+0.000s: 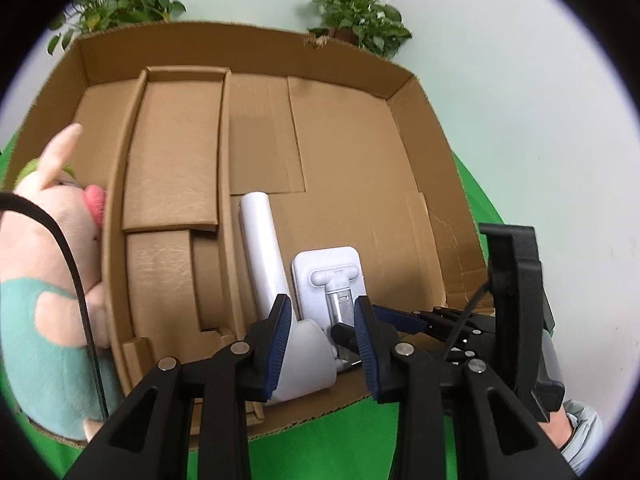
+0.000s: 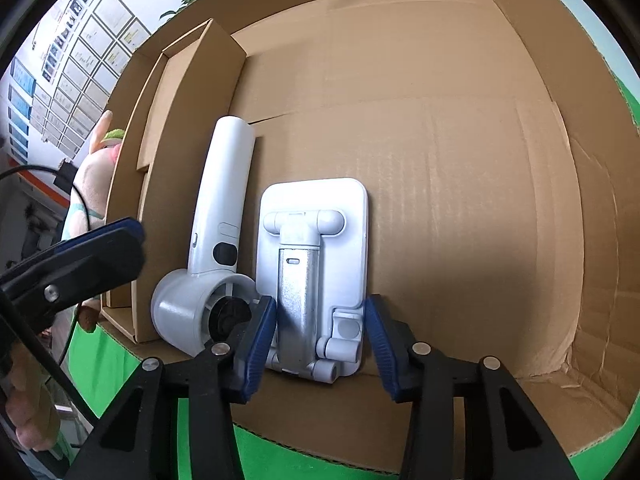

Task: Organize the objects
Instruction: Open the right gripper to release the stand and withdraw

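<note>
A white handheld fan (image 2: 218, 216) lies in the cardboard box (image 2: 440, 128), handle pointing away. A white folding phone stand (image 2: 316, 264) lies flat right beside it. My right gripper (image 2: 320, 340) is open, its blue pads on either side of the stand's near end. My left gripper (image 1: 320, 344) is open above the fan's round head (image 1: 306, 364); the stand (image 1: 328, 280) lies just beyond. The right gripper also shows in the left wrist view (image 1: 400, 318), reaching in from the right.
A cardboard divider (image 1: 176, 168) splits off the box's left part. A pink plush pig (image 1: 44, 272) in a teal shirt leans outside the box's left wall. Green cloth (image 1: 320, 440) covers the table. Two potted plants (image 1: 352, 16) stand behind the box.
</note>
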`<state>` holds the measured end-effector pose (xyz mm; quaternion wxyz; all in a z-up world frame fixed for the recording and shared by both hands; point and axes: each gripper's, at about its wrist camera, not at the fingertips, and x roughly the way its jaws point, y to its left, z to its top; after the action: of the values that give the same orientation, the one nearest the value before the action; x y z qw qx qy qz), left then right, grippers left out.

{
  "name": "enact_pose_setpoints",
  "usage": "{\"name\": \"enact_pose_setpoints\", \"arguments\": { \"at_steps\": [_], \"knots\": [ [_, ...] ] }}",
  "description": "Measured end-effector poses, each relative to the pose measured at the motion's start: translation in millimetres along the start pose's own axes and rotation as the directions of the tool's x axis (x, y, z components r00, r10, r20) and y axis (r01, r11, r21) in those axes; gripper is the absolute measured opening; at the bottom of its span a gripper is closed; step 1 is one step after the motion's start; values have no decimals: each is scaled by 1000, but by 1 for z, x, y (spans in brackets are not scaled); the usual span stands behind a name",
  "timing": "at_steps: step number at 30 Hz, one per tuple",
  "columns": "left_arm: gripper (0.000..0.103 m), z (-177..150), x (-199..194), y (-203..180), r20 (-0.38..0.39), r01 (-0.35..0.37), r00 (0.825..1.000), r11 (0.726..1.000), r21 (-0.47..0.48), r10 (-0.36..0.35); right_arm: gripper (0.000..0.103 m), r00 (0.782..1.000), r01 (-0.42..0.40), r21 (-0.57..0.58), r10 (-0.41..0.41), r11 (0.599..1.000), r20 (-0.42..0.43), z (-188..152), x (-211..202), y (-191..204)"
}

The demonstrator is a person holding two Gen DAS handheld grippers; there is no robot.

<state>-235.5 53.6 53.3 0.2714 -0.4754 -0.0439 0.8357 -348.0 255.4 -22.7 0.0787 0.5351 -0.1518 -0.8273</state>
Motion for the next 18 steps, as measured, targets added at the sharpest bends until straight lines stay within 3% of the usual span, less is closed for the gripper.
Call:
{"name": "enact_pose_setpoints", "arguments": {
  "at_steps": [2, 3, 5, 6, 7, 9, 11, 14, 15, 18],
  "knots": [
    [34, -5, -12, -1, 45, -50, 998, 999, 19, 50, 45, 1000, 15, 6, -15, 1000, 16, 1, -5, 2],
    [34, -9, -20, -2, 80, -76, 994, 997, 32, 73, 50, 998, 38, -2, -38, 999, 42, 1, -12, 5],
    [39, -16, -35, -7, 147, -129, 982, 990, 57, 120, 75, 988, 99, -32, -94, 995, 122, -3, -31, 12],
    [51, -21, -44, -9, 196, -170, 969, 983, 69, 153, 93, 977, 129, -43, -120, 991, 178, -9, -44, 15],
    [65, -26, -51, -11, 239, -197, 955, 977, 77, 174, 103, 963, 157, -48, -142, 986, 230, -15, -56, 20],
    [82, -38, -69, -18, 354, -275, 906, 958, 76, 232, 102, 925, 224, -64, -191, 973, 329, -31, -82, 34],
    [83, -50, -80, -24, 419, -342, 861, 938, 56, 289, 102, 894, 274, -89, -220, 958, 391, -52, -105, 46],
    [83, -62, -89, -30, 456, -400, 822, 916, 33, 342, 102, 859, 306, -99, -230, 947, 457, -94, -137, 55],
    [83, -67, -91, -30, 458, -412, 814, 911, 21, 358, 102, 850, 313, -95, -234, 945, 471, -125, -165, 47],
    [83, -80, -96, -31, 454, -439, 799, 898, -6, 394, 102, 824, 334, -70, -255, 940, 506, -151, -182, 52]
  ]
}}
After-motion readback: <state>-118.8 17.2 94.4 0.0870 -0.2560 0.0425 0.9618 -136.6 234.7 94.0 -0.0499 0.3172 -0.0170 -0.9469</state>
